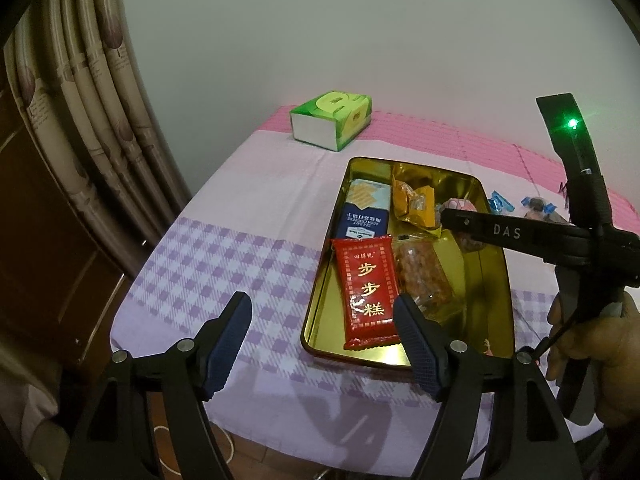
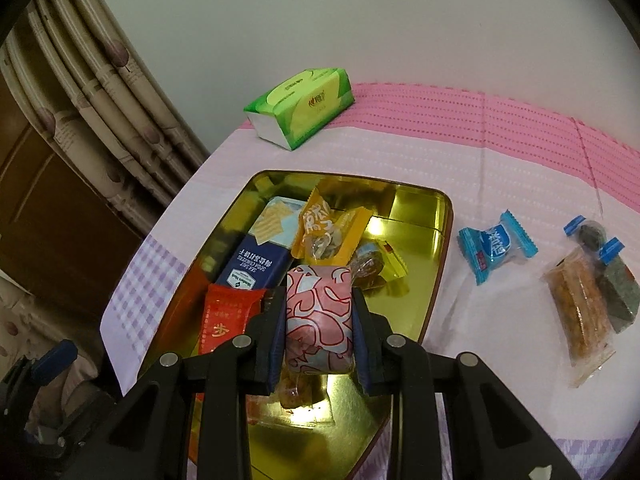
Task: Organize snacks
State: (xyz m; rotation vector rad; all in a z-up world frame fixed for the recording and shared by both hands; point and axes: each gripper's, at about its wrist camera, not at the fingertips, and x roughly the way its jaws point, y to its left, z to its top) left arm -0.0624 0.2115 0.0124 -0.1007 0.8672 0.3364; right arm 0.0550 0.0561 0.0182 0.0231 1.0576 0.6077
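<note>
A gold tin tray (image 1: 492, 280) (image 2: 416, 216) lies on the table and holds a red packet (image 1: 366, 288) (image 2: 224, 316), a blue cracker box (image 1: 364, 216) (image 2: 256, 264), an orange packet (image 1: 416, 204) (image 2: 324, 228) and a clear-wrapped snack (image 1: 424, 276). My right gripper (image 2: 320, 316) is shut on a pink patterned snack (image 2: 320, 320) above the tray; it shows in the left wrist view (image 1: 456, 216). My left gripper (image 1: 320, 328) is open and empty at the tray's near left.
A green tissue box (image 1: 332, 120) (image 2: 300, 108) stands at the back. Right of the tray lie a blue candy (image 2: 496, 248) (image 1: 500, 200), a clear-wrapped orange bar (image 2: 580, 312) and dark wrapped sweets (image 2: 616, 284). A curtain (image 1: 80, 100) hangs at the left.
</note>
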